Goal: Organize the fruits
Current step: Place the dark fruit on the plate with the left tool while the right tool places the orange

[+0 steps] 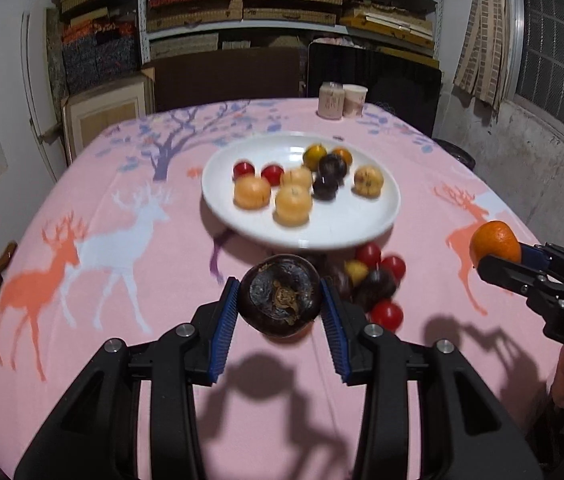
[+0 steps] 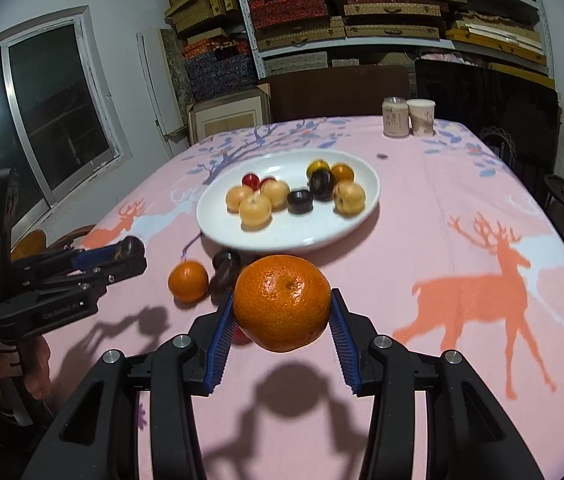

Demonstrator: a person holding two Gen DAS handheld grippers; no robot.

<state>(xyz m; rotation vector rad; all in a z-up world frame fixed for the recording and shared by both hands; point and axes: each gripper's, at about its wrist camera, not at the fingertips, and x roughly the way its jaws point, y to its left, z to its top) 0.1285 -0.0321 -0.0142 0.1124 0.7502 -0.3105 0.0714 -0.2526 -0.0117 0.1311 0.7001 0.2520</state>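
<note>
We see a pink tablecloth (image 1: 186, 360) printed with orange and white deer and purple trees, a glossy white plate (image 1: 362, 220), a dark brown-black round fruit (image 1: 280, 294), a bright orange mandarin (image 2: 282, 302), ribbed blue gripper pads (image 1: 226, 330).

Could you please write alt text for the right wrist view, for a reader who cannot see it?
The right gripper holds an orange between its blue pads above a pink deer-print tablecloth. Beyond it, a white plate carries small mixed fruits, with more loose fruit nearby. At left, the left gripper grips a dark fruit.
</note>
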